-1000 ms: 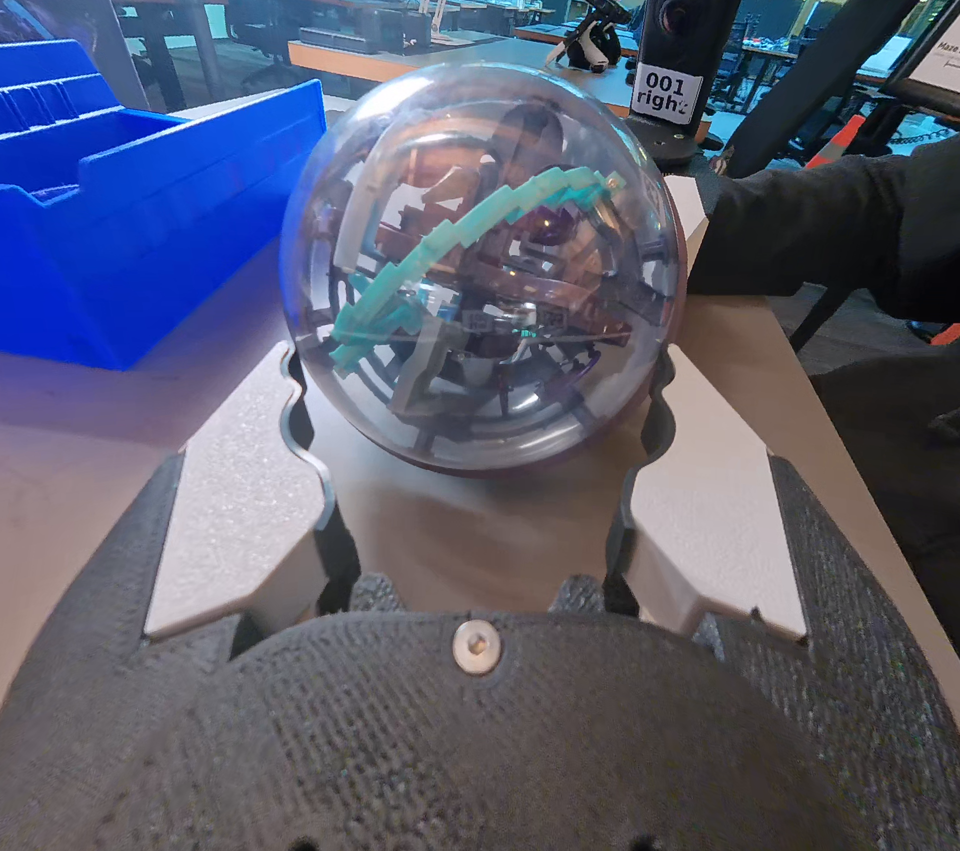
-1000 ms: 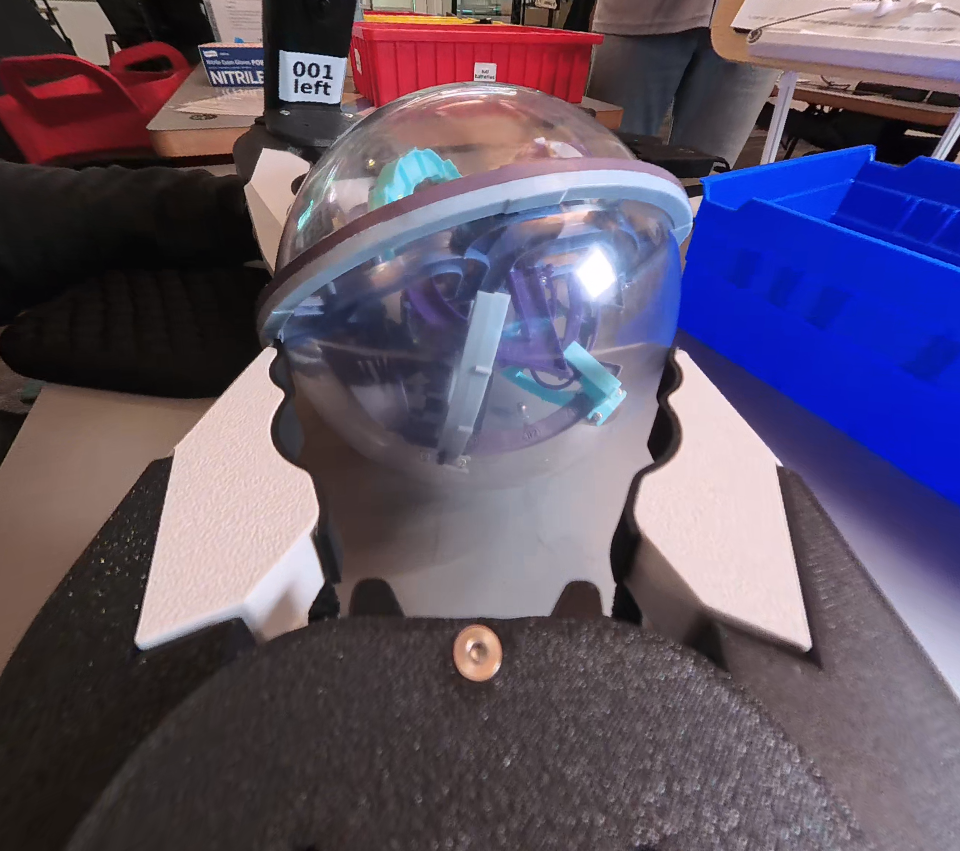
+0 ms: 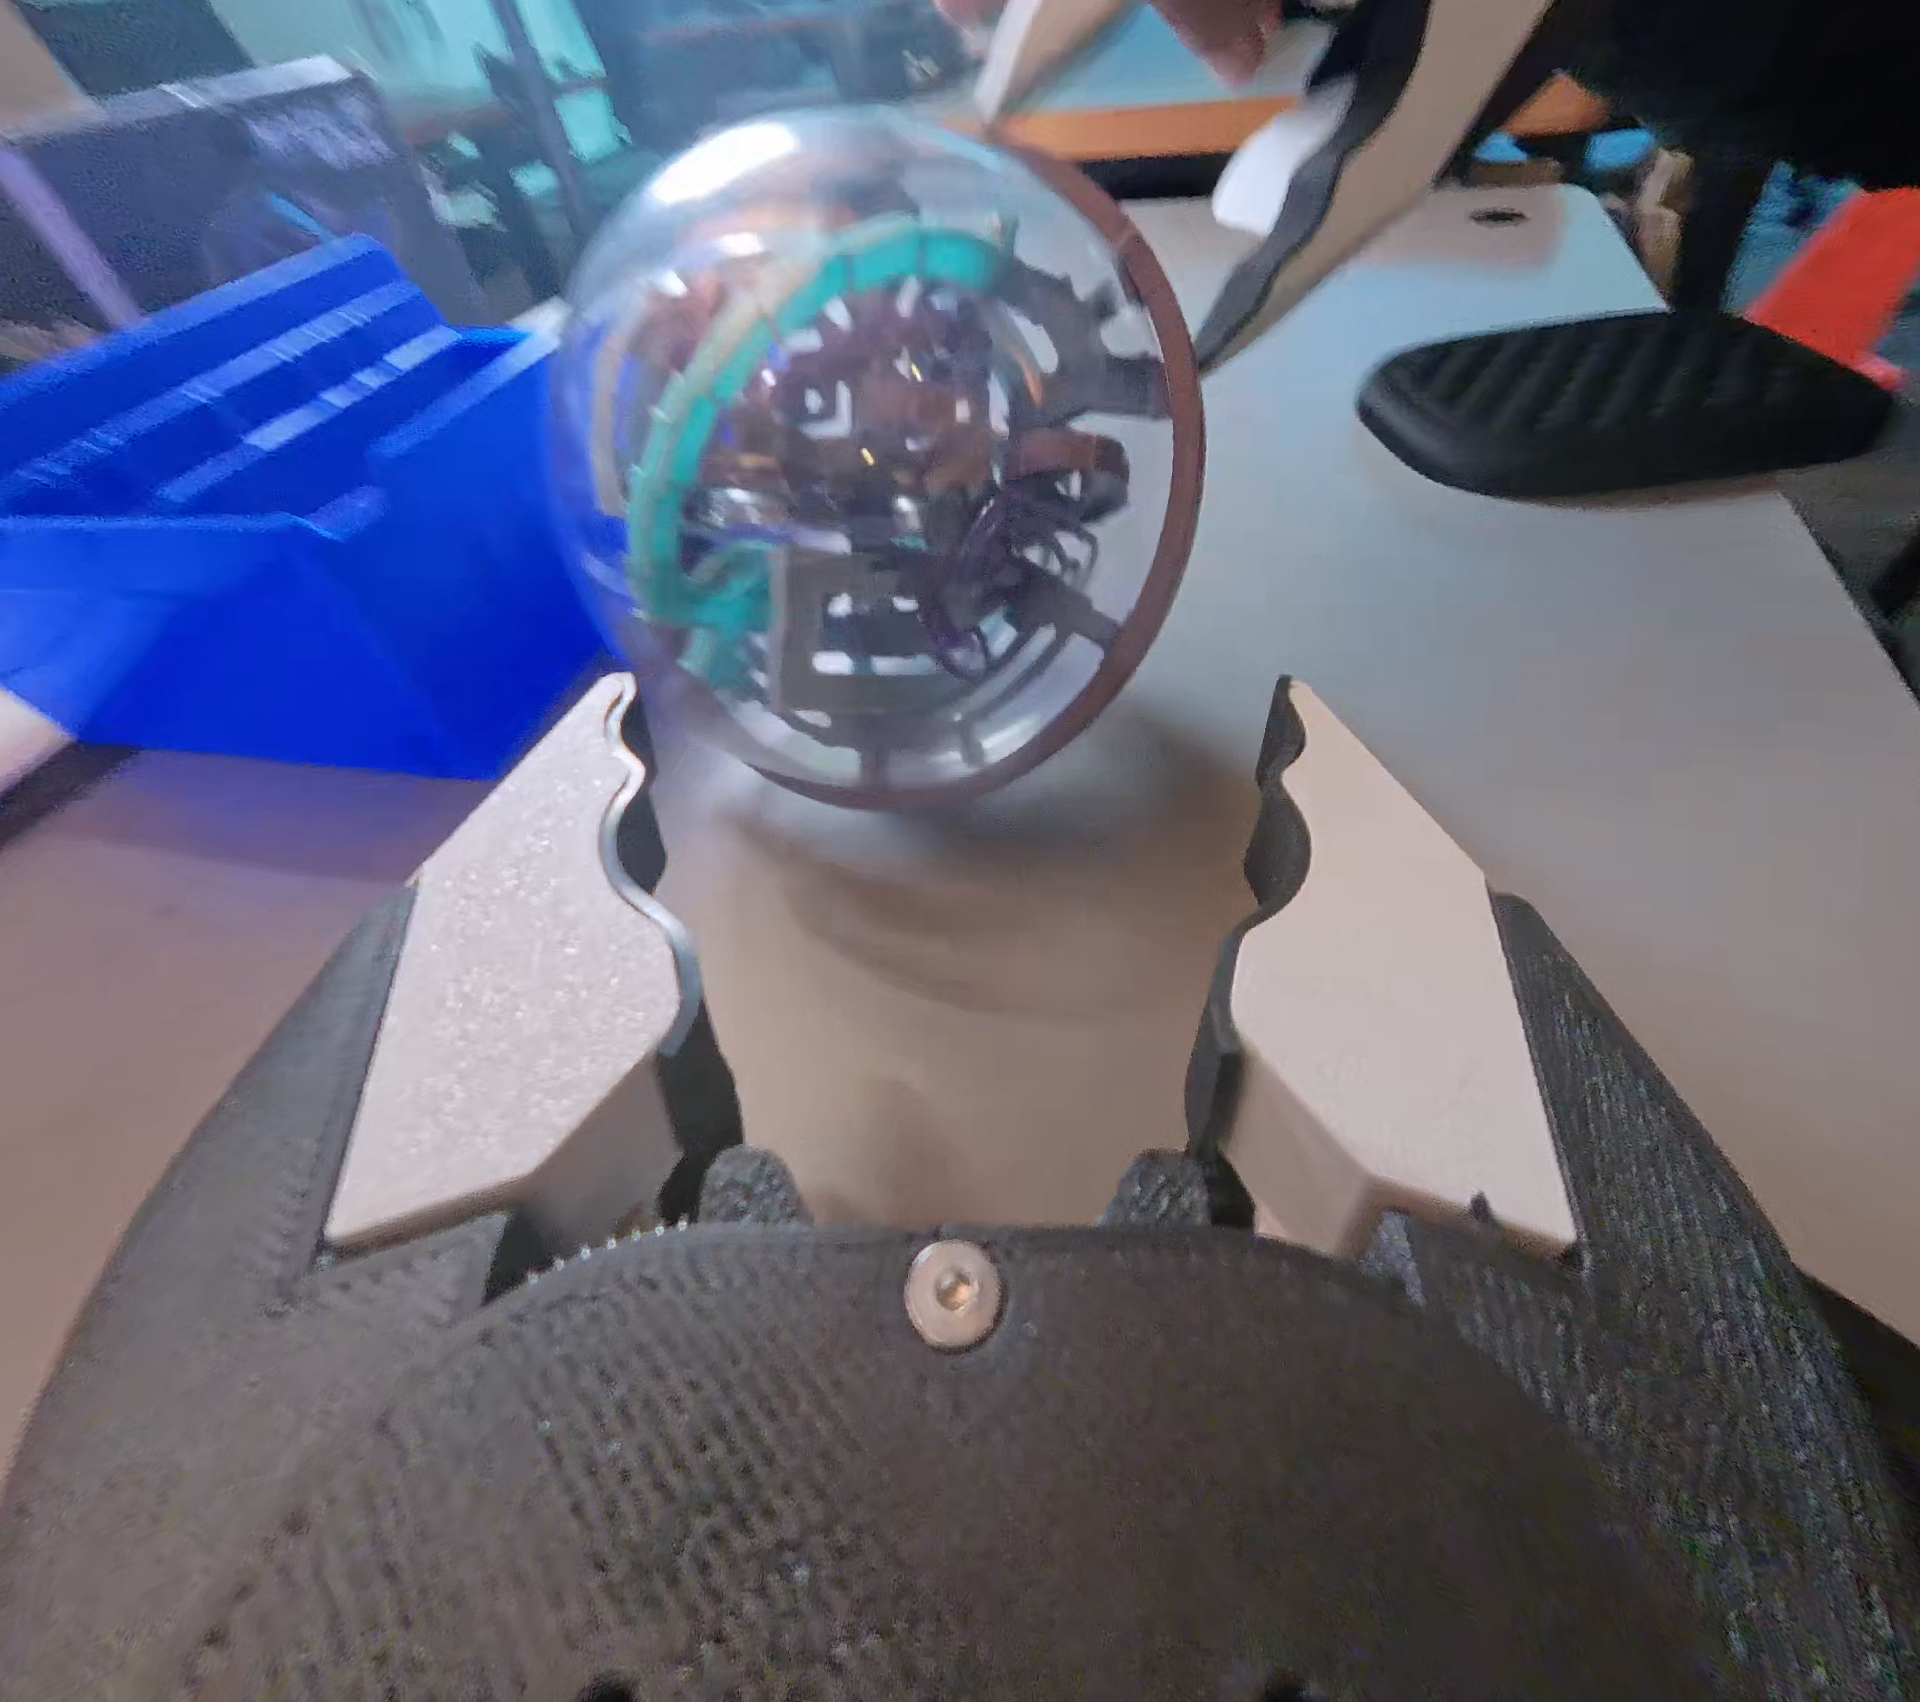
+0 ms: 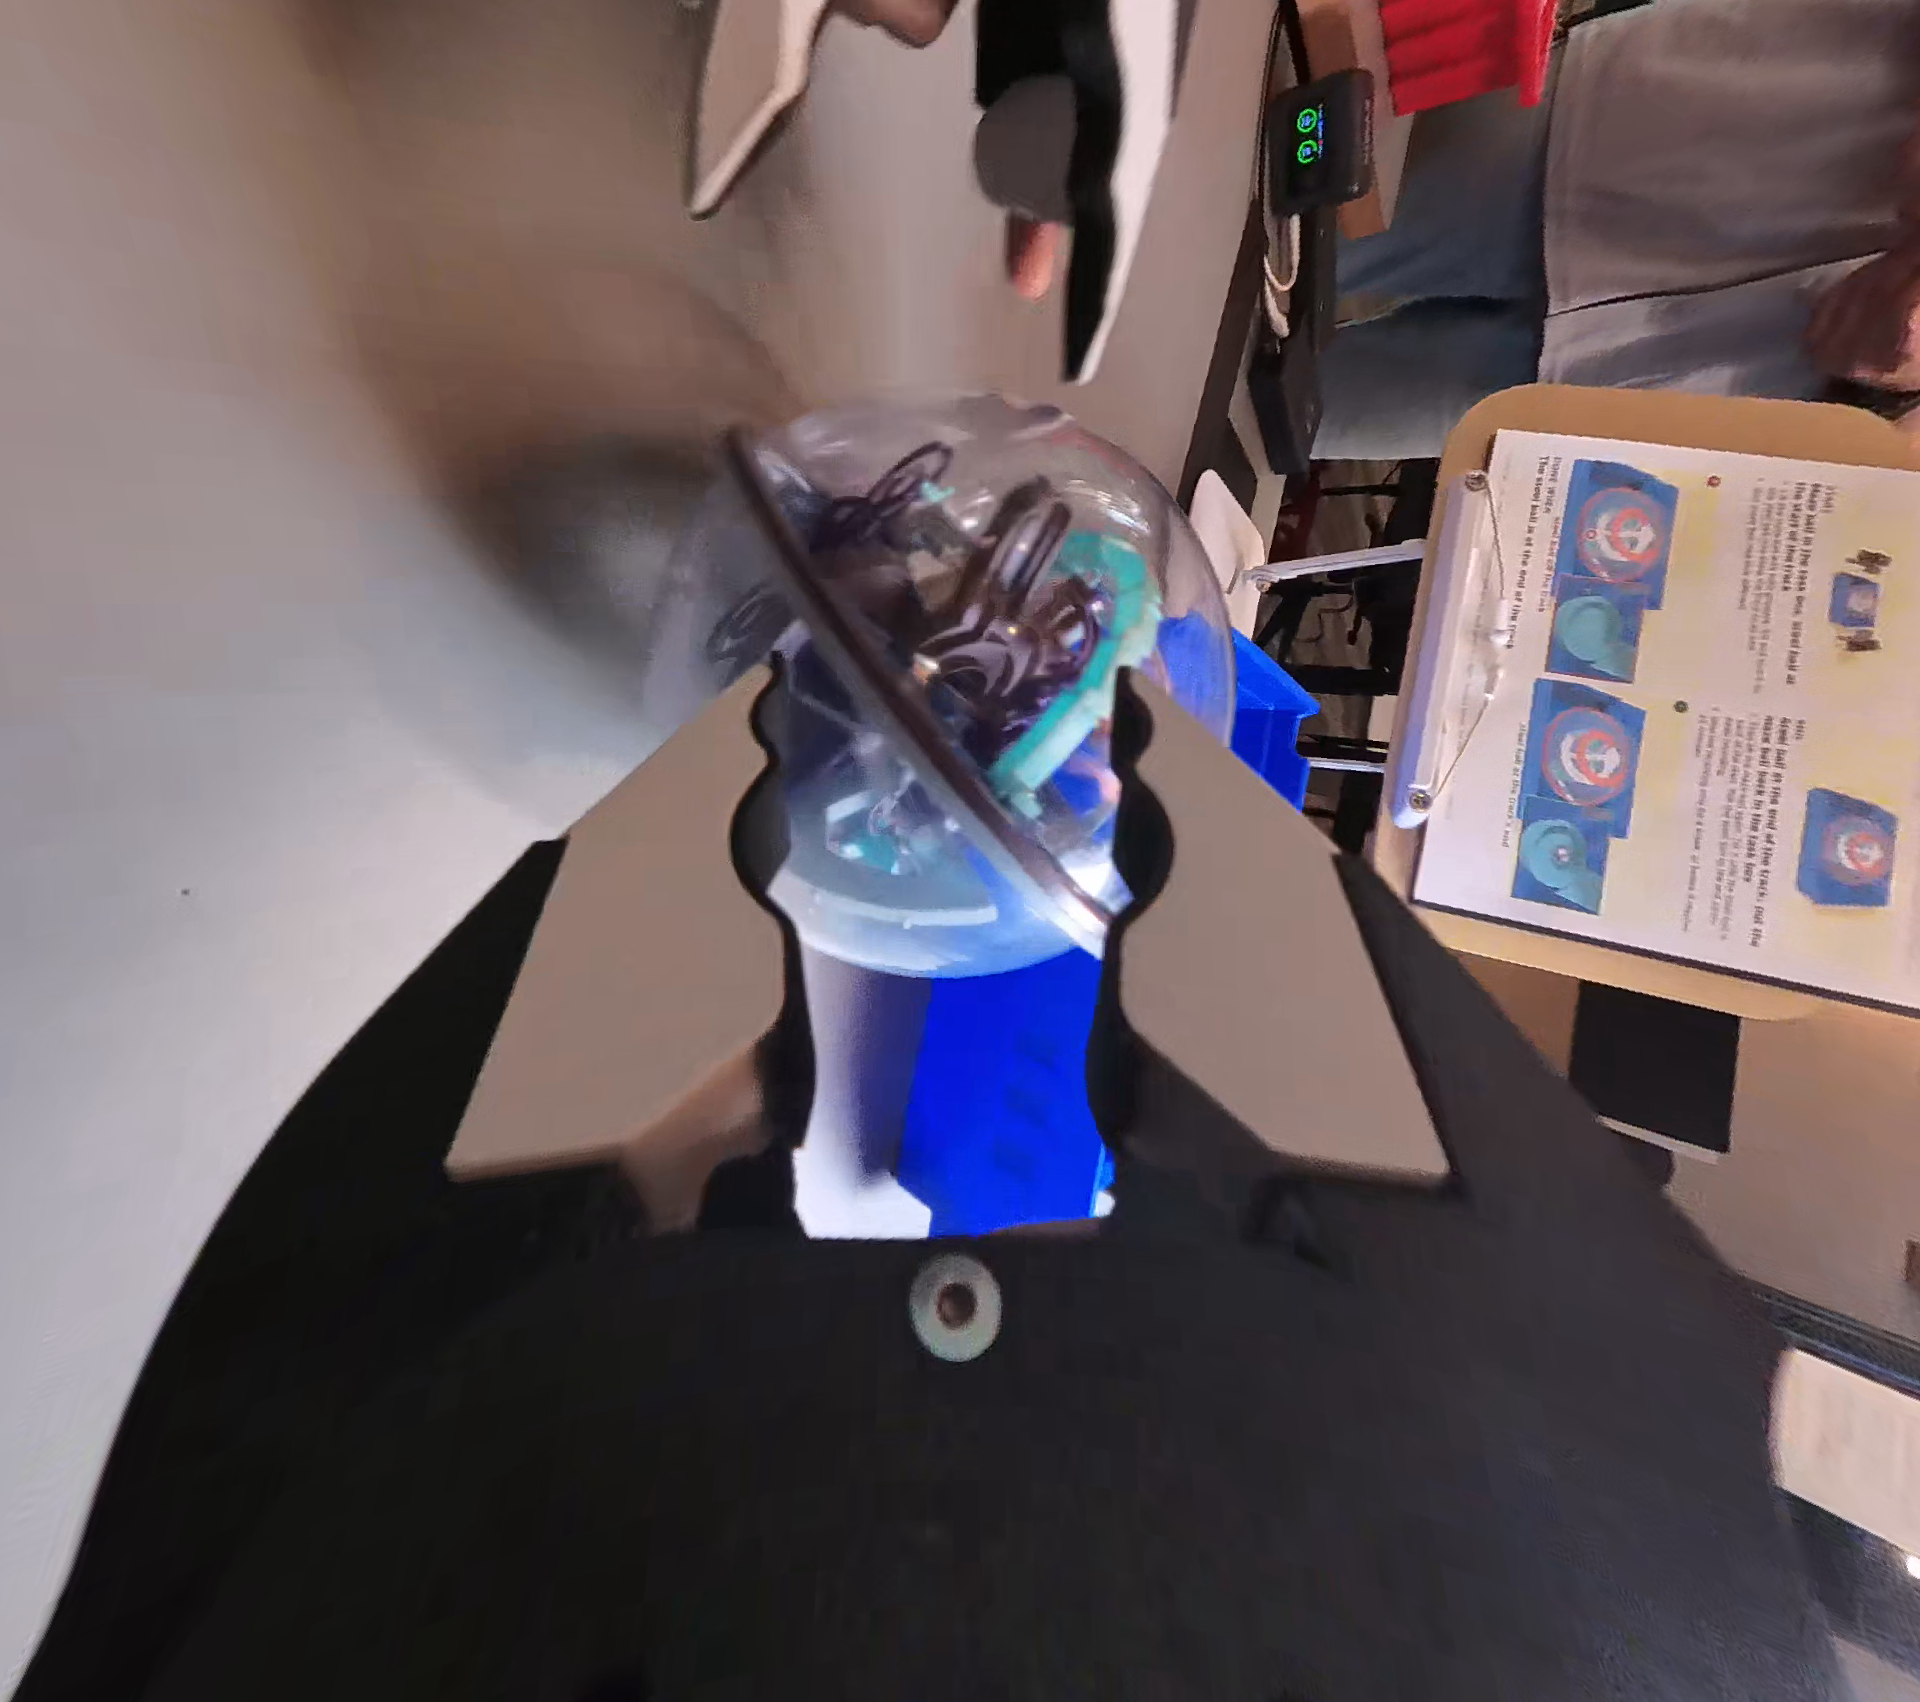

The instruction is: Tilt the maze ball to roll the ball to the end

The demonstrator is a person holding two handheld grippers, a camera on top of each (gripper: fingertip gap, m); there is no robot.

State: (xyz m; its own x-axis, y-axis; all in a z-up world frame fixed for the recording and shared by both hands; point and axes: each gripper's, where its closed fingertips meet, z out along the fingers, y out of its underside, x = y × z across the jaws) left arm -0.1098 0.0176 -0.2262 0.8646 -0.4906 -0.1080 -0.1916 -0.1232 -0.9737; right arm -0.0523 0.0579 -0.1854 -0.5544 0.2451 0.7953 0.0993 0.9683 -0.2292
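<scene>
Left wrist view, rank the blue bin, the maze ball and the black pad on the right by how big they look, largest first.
1. blue bin, though the frame edge cuts it off
2. maze ball, close to the bin in apparent size and nearer the camera, so that order is unsure
3. black pad, clearly the smallest

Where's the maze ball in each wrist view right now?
Left wrist view: maze ball above centre, resting on the table, beyond the open left gripper.
Right wrist view: maze ball at centre, between the right gripper fingers; that view is rolled sideways.
Shared landmark: the blue bin.
</scene>
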